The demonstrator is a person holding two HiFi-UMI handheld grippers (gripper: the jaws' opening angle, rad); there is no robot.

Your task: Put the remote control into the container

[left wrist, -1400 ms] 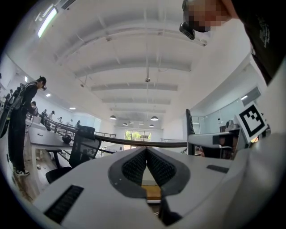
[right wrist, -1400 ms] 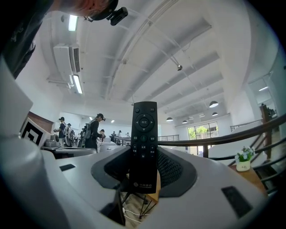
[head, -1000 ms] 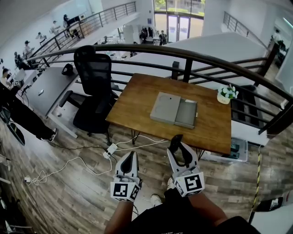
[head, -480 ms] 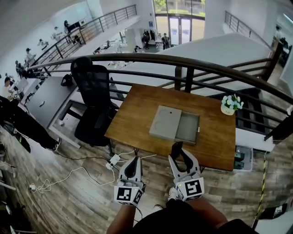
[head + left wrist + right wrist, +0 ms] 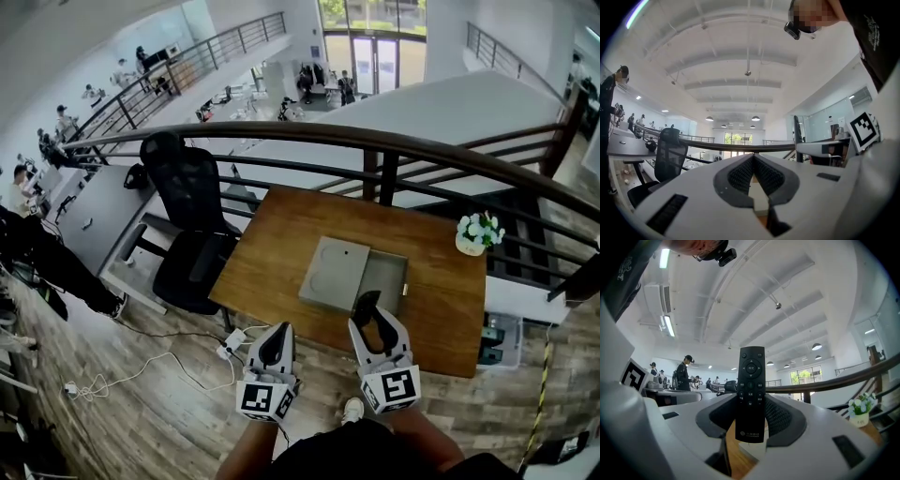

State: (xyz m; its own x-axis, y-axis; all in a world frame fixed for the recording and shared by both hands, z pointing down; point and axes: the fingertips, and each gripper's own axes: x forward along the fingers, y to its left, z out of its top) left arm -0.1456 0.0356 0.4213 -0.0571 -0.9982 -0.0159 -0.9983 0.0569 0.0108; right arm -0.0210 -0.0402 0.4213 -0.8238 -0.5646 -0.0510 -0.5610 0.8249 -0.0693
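Note:
A black remote control (image 5: 751, 390) stands upright between the jaws of my right gripper (image 5: 751, 403), which is shut on its lower half. In the head view that right gripper (image 5: 367, 311) hangs over the near edge of the wooden table (image 5: 281, 225), with the remote control (image 5: 363, 305) sticking out of its tip. The grey container (image 5: 384, 281) lies just beyond it, its flat lid (image 5: 330, 272) slid to the left so that the right part is open. My left gripper (image 5: 273, 341) is over the floor in front of the table. Its jaws meet in the left gripper view (image 5: 753, 157), with nothing between them.
A black office chair (image 5: 192, 202) stands at the table's left. A small flower pot (image 5: 476, 232) sits at the table's far right corner. A dark railing (image 5: 375, 141) runs behind the table. Cables (image 5: 169, 349) lie on the floor at left, and a bin (image 5: 497, 337) under the table's right end.
Both grippers and the view have moved forward towards the table. The right gripper's tip, with the remote in it, now reaches the table's near edge. The jaws have not changed.

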